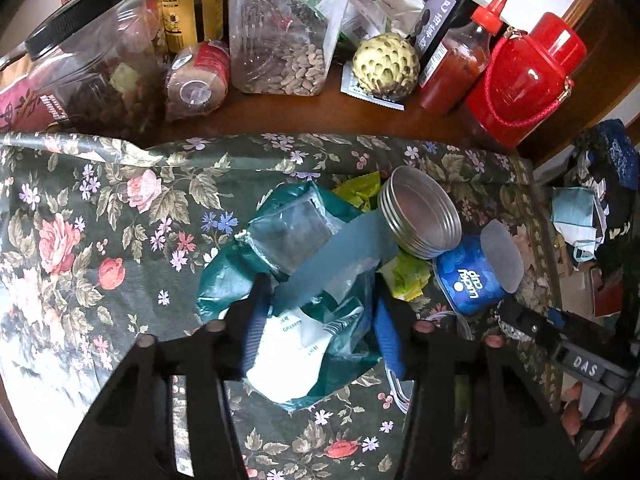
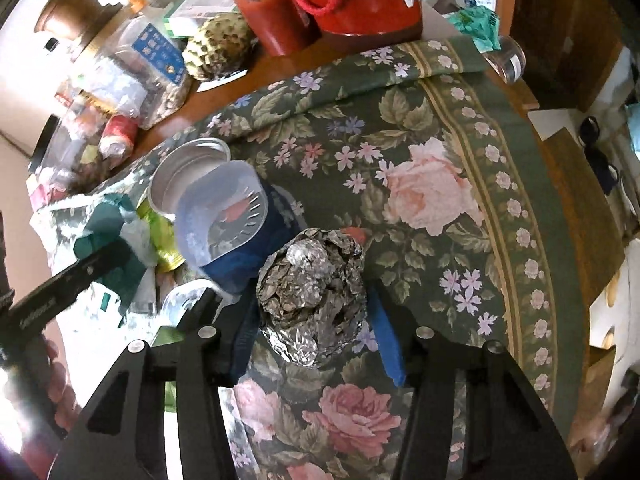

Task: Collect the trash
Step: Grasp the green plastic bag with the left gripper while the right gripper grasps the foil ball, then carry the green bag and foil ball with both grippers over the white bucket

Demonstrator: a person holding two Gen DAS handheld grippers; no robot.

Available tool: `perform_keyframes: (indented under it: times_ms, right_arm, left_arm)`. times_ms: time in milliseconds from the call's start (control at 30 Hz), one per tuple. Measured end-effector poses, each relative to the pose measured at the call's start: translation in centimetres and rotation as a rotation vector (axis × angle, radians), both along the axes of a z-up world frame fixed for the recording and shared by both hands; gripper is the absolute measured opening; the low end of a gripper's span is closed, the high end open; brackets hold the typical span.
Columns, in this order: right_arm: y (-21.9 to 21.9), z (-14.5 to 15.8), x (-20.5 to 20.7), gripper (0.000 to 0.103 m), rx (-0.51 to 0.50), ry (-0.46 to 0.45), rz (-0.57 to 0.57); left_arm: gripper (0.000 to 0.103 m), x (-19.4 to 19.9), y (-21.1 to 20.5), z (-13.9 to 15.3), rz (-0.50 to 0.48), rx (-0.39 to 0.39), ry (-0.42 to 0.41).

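Floral cloth: empty tin, lidded blue tub.

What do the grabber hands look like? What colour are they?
Both the left gripper and the right gripper are black, angular frames with cut-out slots and small round silver bolts. Each has two fingers with blue pads inside. White letters mark the right gripper's side, seen from the left camera.

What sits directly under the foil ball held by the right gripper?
Under the foil ball, gripped between the right gripper fingers, only the floral tablecloth shows. The patch directly beneath the ball is covered, so anything there cannot be seen.
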State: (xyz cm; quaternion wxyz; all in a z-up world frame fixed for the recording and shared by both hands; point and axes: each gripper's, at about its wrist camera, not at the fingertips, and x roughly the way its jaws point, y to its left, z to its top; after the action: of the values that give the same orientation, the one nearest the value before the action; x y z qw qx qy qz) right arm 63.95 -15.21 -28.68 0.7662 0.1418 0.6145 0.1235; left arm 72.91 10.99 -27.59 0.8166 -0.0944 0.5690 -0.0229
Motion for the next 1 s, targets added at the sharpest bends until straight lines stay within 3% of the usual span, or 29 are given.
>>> perform_keyframes:
  times_ms: [200,433,667,1000]
  right_arm:
    - [0.1,0.8,-1.3,0.047,-0.021,-0.030,0.030]
    - [-1.4,3.2,-2.8,0.046,-0.012,-0.081,0.027]
    - [-3.6,8.3,-5.1,0.046,-0.024,-0.213,0.039]
    - [-7.5,15.5,-10.2,0.046,0.012,-0.413,0.087]
  left_arm:
    - [0.025,-0.9,0.7,1.2,0.030,-0.002,-0.006]
    - [0.023,-3.0,0.5,4.1,0.074,0.017,-0.059]
    - [0.023,-6.5,-0.6,9.4,0.129,0.022,-0.172]
    - [0.023,-15.6,-4.8,17.4,0.217,0.045,-0.362]
